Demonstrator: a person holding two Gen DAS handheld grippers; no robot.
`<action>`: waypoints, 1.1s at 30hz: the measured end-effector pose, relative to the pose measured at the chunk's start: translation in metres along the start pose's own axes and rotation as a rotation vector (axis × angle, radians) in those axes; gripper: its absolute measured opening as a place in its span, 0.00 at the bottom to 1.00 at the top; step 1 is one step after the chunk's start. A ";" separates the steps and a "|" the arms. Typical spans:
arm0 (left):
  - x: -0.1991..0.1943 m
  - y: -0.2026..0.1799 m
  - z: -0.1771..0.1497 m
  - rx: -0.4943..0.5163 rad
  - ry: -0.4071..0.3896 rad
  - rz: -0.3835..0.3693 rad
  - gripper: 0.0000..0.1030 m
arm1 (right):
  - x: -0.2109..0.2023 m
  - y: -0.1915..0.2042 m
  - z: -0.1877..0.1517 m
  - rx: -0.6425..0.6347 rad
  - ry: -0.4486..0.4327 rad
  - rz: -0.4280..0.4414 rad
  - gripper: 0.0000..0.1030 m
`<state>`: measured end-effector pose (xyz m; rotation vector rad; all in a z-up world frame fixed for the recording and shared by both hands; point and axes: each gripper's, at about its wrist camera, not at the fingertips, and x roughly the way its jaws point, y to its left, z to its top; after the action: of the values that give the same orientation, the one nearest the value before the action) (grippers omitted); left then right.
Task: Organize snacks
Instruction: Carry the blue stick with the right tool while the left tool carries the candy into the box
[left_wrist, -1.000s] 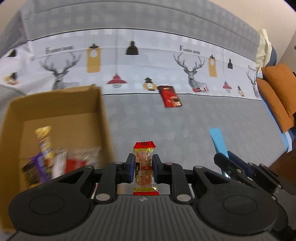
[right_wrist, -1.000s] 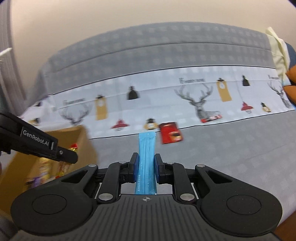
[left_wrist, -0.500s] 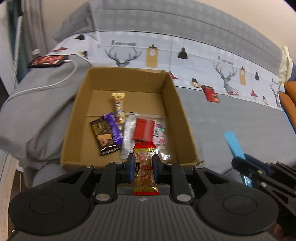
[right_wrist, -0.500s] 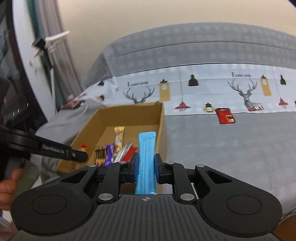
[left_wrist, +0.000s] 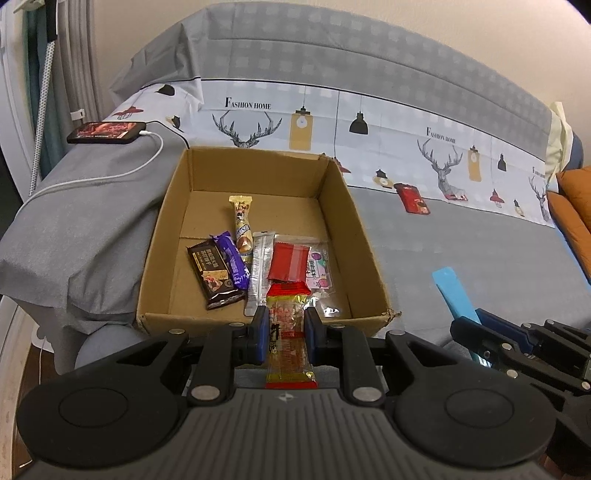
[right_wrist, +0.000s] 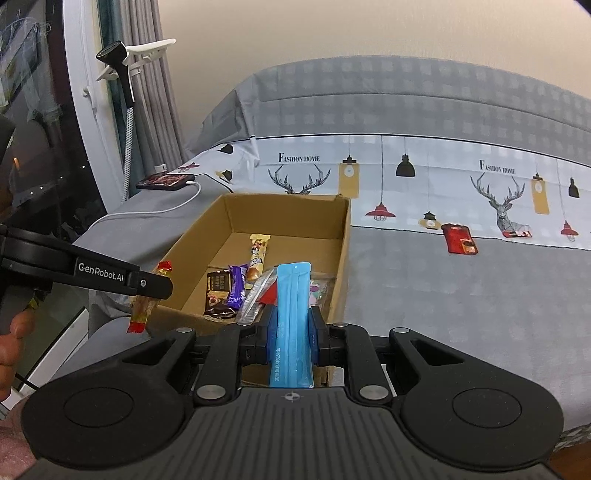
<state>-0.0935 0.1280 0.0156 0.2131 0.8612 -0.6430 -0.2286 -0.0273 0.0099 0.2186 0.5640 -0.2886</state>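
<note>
a: where's the left gripper (left_wrist: 283, 325)?
b: pinching an orange snack bar (left_wrist: 289, 339) just before the cardboard box (left_wrist: 364, 236).
a: right gripper (right_wrist: 291, 328)?
b: clamped on a blue stick pack (right_wrist: 293, 317), its tip over the box's near corner.

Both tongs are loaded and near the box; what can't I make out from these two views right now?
- Cardboard box near corner: right wrist view, hidden behind blue sachet and right tongs.
- Clear packet contents: left wrist view, too small.
- Left tongs' orange snack label: too small.
</note>
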 end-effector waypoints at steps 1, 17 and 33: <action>0.000 0.001 0.000 0.000 0.000 -0.002 0.21 | 0.000 0.001 0.001 -0.002 -0.001 -0.003 0.19; 0.003 0.009 0.015 -0.032 -0.046 -0.056 0.21 | 0.004 0.007 0.021 -0.048 -0.017 -0.052 0.19; 0.017 0.026 0.026 -0.048 -0.029 -0.039 0.21 | 0.018 0.015 0.034 -0.042 -0.007 -0.027 0.19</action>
<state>-0.0532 0.1298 0.0176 0.1437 0.8531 -0.6592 -0.1924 -0.0260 0.0295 0.1699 0.5663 -0.3032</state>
